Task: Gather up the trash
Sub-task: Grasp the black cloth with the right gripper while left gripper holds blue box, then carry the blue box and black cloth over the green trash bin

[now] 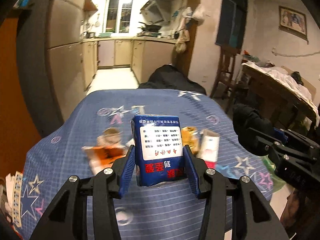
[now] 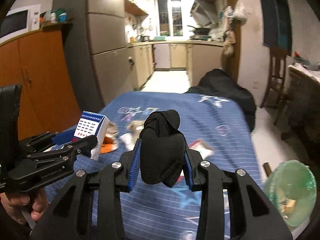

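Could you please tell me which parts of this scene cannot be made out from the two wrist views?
- Orange and gold wrappers on the blue star-patterned tablecloth: motion-blurred in both views, the blue printed carton covering some.
- Green plastic-lined bin: cut by the right wrist view's edge, contents unclear.
- Black fabric bundle: what it is stays unclear.

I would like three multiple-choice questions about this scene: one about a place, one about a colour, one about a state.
1. Where is the green-lined bin?
A. on the table
B. beside the table, low on the right
C. in the kitchen

2. What colour is the tablecloth?
A. blue
B. red
C. white

3. What grips the blue tissue pack?
A. nothing
B. the right tongs
C. the left tongs

Answers: 1 B, the right wrist view shows it below the table edge. 2 A, blue with stars. 3 C, their blue pads press its sides; the right tongs hold a black fabric item.
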